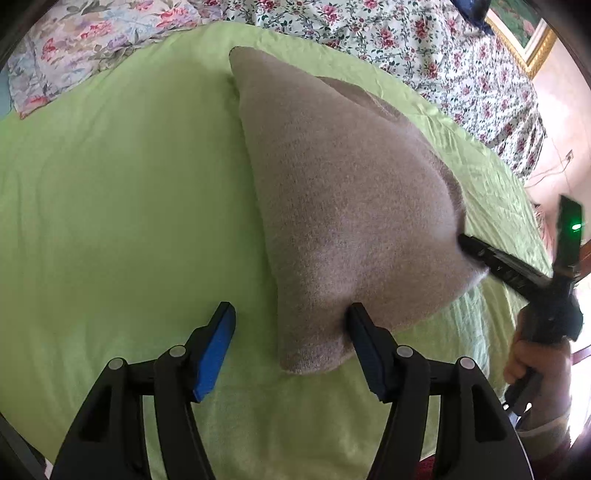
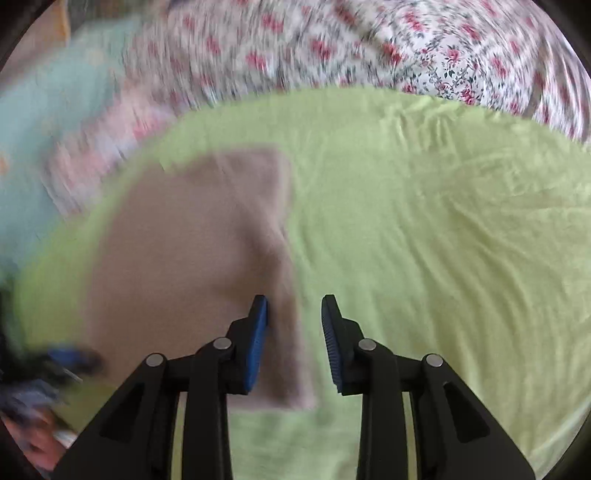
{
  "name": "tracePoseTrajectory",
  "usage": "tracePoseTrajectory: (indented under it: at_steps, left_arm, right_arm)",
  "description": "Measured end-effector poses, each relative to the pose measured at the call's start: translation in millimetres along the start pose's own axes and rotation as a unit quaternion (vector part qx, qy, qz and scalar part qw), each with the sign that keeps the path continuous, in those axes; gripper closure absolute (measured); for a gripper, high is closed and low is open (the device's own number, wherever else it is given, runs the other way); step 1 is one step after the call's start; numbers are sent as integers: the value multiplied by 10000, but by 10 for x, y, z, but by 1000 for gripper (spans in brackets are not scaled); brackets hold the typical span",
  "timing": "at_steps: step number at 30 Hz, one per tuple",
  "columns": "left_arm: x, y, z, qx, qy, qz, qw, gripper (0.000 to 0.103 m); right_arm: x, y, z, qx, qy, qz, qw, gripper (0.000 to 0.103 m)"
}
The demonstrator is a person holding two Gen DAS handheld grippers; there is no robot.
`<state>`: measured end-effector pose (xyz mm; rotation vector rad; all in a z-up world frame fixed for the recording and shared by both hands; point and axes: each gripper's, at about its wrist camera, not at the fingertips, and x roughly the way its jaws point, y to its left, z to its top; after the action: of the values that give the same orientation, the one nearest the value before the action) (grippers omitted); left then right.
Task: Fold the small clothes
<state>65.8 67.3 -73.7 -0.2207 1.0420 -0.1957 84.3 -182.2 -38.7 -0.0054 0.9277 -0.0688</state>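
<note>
A folded beige knit garment (image 1: 332, 192) lies on the light green sheet (image 1: 110, 184). My left gripper (image 1: 291, 317) is open; the garment's near corner lies between its blue pads. My right gripper (image 1: 469, 243) comes in from the right at the garment's right edge. In the blurred right wrist view the right gripper (image 2: 295, 306) is open, its left pad (image 2: 258, 332) over the garment's right edge (image 2: 184, 266), with nothing held.
A floral bedspread (image 1: 406, 33) bunches along the far side of the sheet. A floral pillow (image 1: 74, 44) lies at the far left. A gold-framed picture (image 1: 524, 33) hangs on the pink wall at right. A pale blue cloth (image 2: 44, 110) shows at far left.
</note>
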Motion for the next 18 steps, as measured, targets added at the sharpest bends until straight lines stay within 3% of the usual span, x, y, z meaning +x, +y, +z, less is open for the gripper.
tracePoseTrajectory:
  at_steps: [3, 7, 9, 10, 12, 18]
  left_arm:
    - [-43, -26, -25, 84, -17, 117, 9999, 38]
    - [-152, -22, -88, 165, -70, 199, 9996, 35]
    - [-198, -19, -119, 210, -89, 255, 9994, 29]
    - [-221, -18, -139, 239, -87, 276, 9993, 27]
    - [-274, -25, -189, 294, -82, 340, 9990, 21]
    - [-422, -59, -316, 473, -189, 648, 9966, 18]
  right_arm:
    - [-34, -119, -68, 439, -57, 302, 9986, 69]
    - [-264, -158, -78, 523, -162, 569, 9969, 67]
    - [-385, -152, -113, 531, -212, 782, 9953, 59]
    - [-456, -136, -140, 500, -224, 899, 9944, 48]
    - [-567, -75, -226, 332, -252, 1003, 9941, 36]
    - [-759, 76, -461, 35, -255, 1167, 9928, 25]
